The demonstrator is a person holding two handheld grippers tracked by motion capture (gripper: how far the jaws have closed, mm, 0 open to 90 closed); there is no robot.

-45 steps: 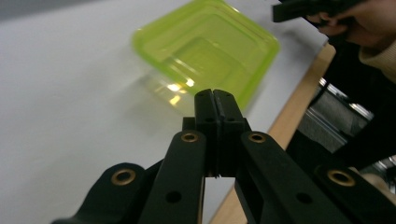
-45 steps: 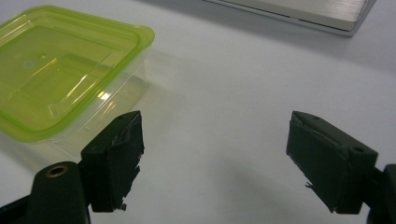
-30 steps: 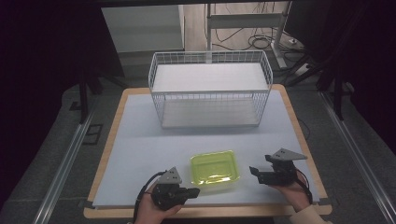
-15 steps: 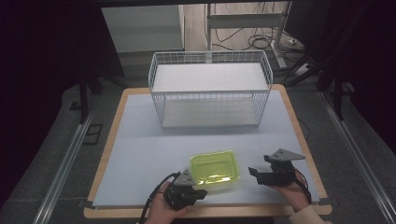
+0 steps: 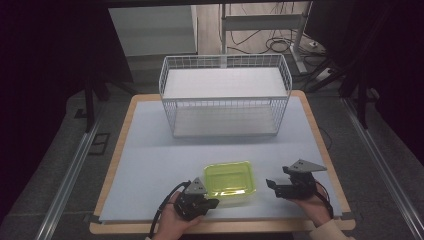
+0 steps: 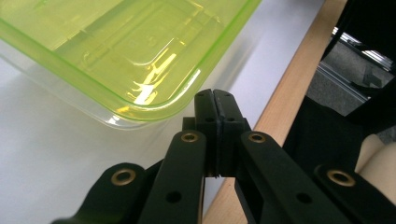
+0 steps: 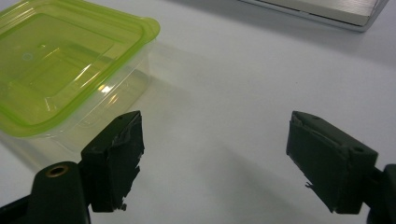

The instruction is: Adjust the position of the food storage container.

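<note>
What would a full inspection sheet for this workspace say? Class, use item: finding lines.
Surface: pale sheet on a wooden table, dry and bare around the things.
Job's things: lidded green box near the front edge; empty wire basket at the back.
Clutter: nothing seen.
Grippers: left gripper shut, empty, beside the box's corner; right gripper open, empty, apart from the box.
Cables: one trails from the left gripper; loose ones on the floor behind.
Surroundings: metal rails on both sides, dark room.

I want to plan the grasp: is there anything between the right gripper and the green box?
Nothing visible. Bare table lies between the open right gripper and the box, which sits apart from it.
</note>
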